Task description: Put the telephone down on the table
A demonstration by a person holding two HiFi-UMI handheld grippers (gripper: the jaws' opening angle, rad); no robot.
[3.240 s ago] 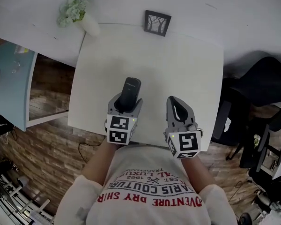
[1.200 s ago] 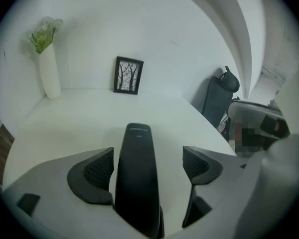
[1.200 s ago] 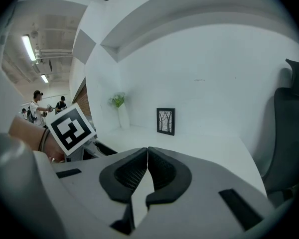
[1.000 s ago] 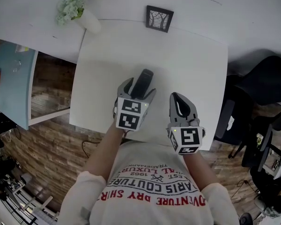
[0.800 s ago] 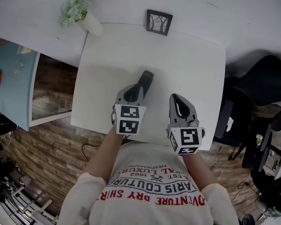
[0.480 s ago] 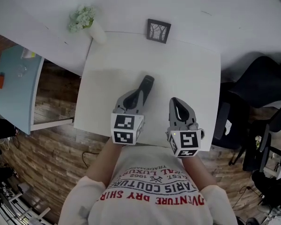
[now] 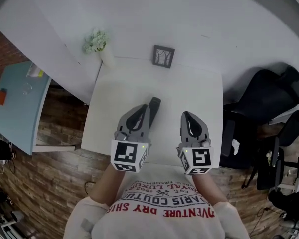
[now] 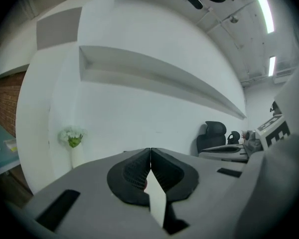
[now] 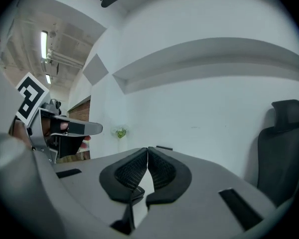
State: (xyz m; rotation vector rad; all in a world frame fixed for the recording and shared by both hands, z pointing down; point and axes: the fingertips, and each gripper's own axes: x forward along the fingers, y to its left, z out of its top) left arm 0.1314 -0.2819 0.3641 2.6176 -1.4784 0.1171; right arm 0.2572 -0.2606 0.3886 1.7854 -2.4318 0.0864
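Note:
The black telephone (image 7: 153, 106) lies flat on the white table (image 7: 189, 86), near its middle, pointing away from me. My left gripper (image 7: 142, 109) hangs just left of and behind the handset and hides its near end. It is shut and holds nothing; in the left gripper view (image 8: 150, 152) the pads meet with nothing between them. My right gripper (image 7: 189, 115) hovers over the table's near right part, a hand's width right of the phone. It is also shut and empty, pads together in the right gripper view (image 9: 147, 150).
A white vase with pale flowers (image 7: 100, 46) and a small dark picture frame (image 7: 163, 56) stand at the table's far edge by the white wall. Black office chairs (image 7: 261, 101) stand to the right, a light blue table (image 7: 15, 108) to the left.
The left gripper has drawn back from the telephone toward me and its jaws have shut empty. The phone stays lying on the table. The right gripper has barely moved.

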